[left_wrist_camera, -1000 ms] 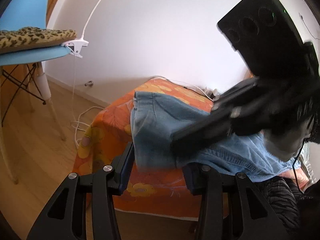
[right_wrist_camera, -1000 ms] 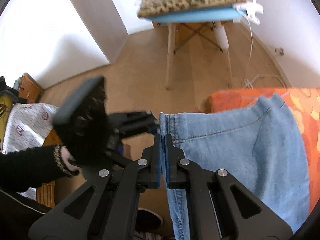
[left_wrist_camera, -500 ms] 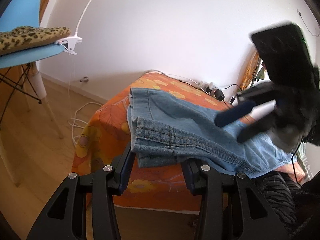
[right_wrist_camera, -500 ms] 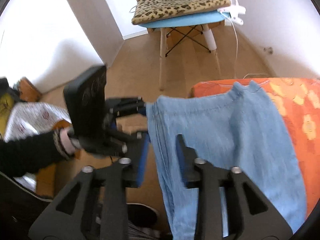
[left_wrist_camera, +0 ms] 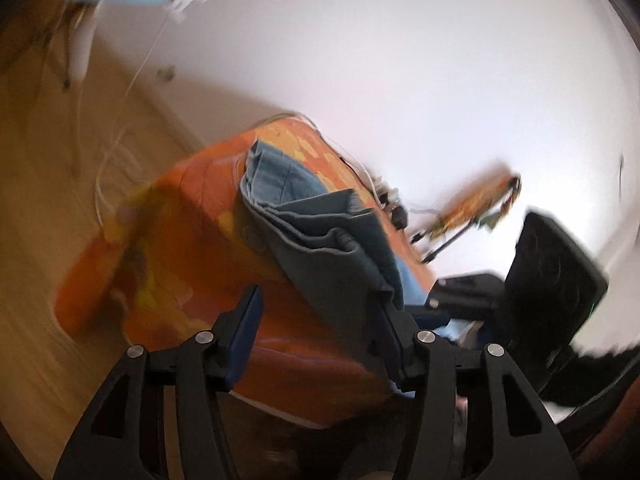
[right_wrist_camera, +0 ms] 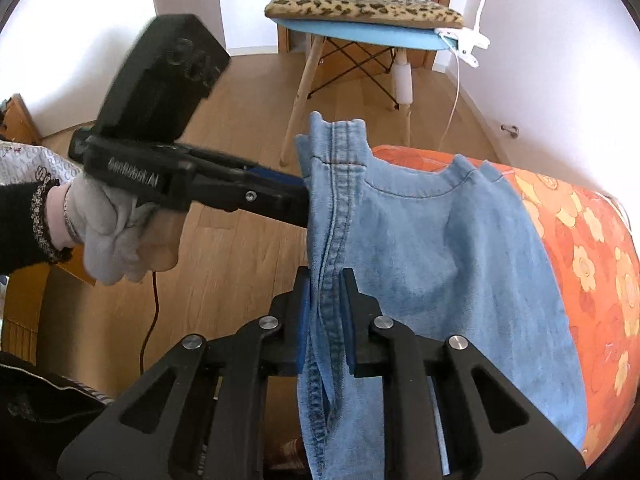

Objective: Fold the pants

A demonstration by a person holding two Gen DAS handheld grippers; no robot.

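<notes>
Light blue denim pants (right_wrist_camera: 432,248) lie partly folded on a table with an orange flowered cloth (right_wrist_camera: 580,240), one edge hanging off the near side. My right gripper (right_wrist_camera: 325,280) is shut on the seamed edge of the pants. My left gripper (left_wrist_camera: 316,312) is open in its own blurred view, its right finger (left_wrist_camera: 384,320) touching the pants fold (left_wrist_camera: 320,232), nothing held between the jaws. In the right wrist view the left gripper (right_wrist_camera: 296,200) reaches in from the left against the pants edge.
A blue chair (right_wrist_camera: 360,32) with a leopard-print cushion (right_wrist_camera: 360,0) stands on the wooden floor beyond the table. A white clip lamp (right_wrist_camera: 464,44) and its cable hang by the wall. Cables and a charger (left_wrist_camera: 396,212) lie at the table's far edge.
My right gripper, open half a second ago, has closed on the pants' seamed edge. My left gripper stays open and has swung sharply, blurring its view; it is now at the pants edge.
</notes>
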